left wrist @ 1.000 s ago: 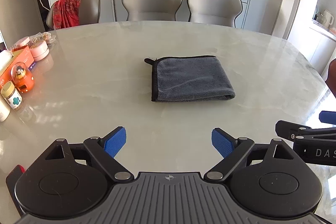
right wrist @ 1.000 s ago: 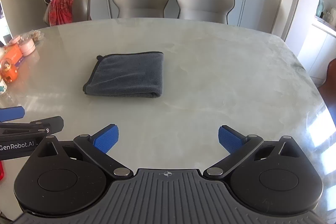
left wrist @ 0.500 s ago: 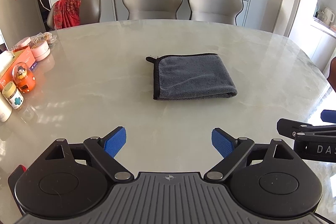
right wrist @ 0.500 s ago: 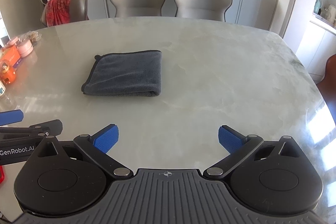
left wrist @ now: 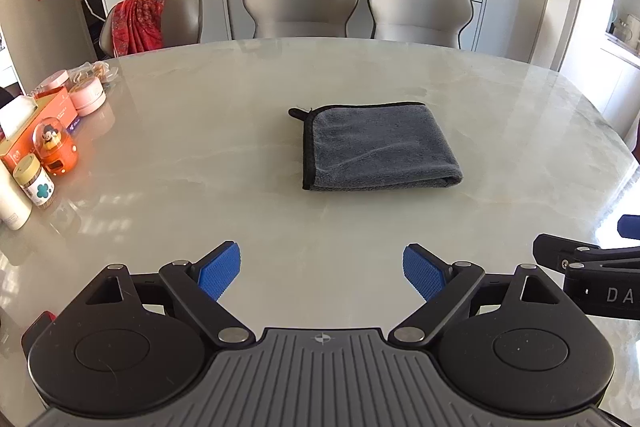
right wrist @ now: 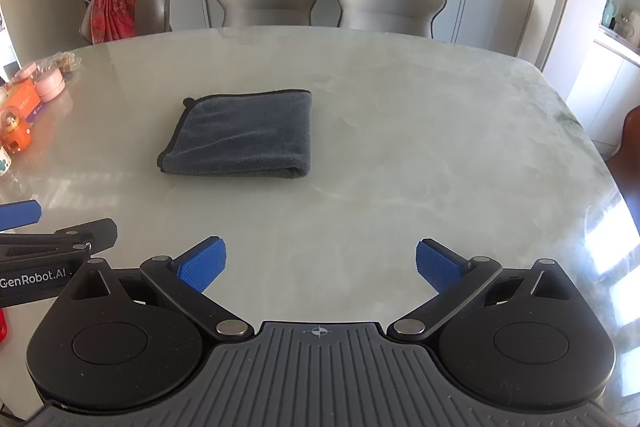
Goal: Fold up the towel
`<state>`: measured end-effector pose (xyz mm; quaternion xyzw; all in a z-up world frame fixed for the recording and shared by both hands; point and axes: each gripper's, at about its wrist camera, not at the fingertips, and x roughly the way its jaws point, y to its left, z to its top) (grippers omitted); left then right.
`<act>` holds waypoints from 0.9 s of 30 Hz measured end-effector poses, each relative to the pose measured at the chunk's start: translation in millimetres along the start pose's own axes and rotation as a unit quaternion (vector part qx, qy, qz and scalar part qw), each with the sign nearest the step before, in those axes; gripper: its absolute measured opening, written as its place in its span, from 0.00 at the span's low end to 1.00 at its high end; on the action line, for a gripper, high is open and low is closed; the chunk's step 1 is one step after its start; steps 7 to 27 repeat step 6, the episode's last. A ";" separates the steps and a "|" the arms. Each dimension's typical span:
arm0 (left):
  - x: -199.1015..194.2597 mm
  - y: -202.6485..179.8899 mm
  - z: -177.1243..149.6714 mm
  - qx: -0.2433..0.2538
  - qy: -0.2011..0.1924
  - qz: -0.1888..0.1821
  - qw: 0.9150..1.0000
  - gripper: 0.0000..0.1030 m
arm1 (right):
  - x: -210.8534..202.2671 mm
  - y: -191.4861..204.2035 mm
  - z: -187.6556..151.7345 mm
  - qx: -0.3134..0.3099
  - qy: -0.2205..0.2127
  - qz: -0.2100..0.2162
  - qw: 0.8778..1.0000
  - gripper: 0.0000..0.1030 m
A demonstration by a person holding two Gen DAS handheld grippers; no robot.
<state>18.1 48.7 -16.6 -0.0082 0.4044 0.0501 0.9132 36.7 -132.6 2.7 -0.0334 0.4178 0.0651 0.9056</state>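
A grey towel [left wrist: 380, 147] with a black hem lies folded into a flat rectangle in the middle of the pale marble table [left wrist: 200, 147], also visible as the grey towel [right wrist: 244, 135] left of centre in the right wrist view. My left gripper [left wrist: 322, 273] hangs open near the table's front edge, well short of the towel, nothing between its blue pads. My right gripper [right wrist: 320, 269] is open too, empty, to the right of the towel and nearer me. Each gripper shows at the edge of the other's view.
Along the table's left edge stand an orange toy [left wrist: 54, 147], a small jar [left wrist: 34, 179], an orange box [left wrist: 36, 123] and pink tins [left wrist: 88, 99]. Three chairs [left wrist: 300, 3] line the far side, one draped with a red cloth [left wrist: 138, 19]. Behind them stands a cabinet.
Both grippers have drawn back and tilted a little, so the towel sits slightly lower in the views. The towel itself has not moved and both grippers stay open.
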 end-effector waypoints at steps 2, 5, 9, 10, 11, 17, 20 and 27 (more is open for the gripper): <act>-0.8 0.3 0.2 0.000 -0.003 0.000 1.000 0.89 | -0.1 -0.1 -0.1 0.000 0.000 0.000 1.000 0.99; -1.9 -0.1 0.4 0.003 -0.007 -0.001 1.000 0.90 | -0.1 -0.3 0.2 0.001 0.001 0.000 1.000 0.99; -1.8 -0.5 0.5 0.004 -0.009 0.001 1.000 0.90 | 0.0 -0.3 0.2 0.001 0.002 0.000 1.000 0.99; -1.8 -0.5 0.5 0.004 -0.009 0.001 1.000 0.90 | 0.0 -0.3 0.2 0.001 0.002 0.000 1.000 0.99; -1.8 -0.5 0.5 0.004 -0.009 0.001 1.000 0.90 | 0.0 -0.3 0.2 0.001 0.002 0.000 1.000 0.99; -1.8 -0.5 0.5 0.004 -0.009 0.001 1.000 0.90 | 0.0 -0.3 0.2 0.001 0.002 0.000 1.000 0.99; -1.8 -0.5 0.5 0.004 -0.009 0.001 1.000 0.90 | 0.0 -0.3 0.2 0.001 0.002 0.000 1.000 0.99; -1.8 -0.5 0.5 0.004 -0.009 0.001 1.000 0.90 | 0.0 -0.3 0.2 0.001 0.002 0.000 1.000 0.99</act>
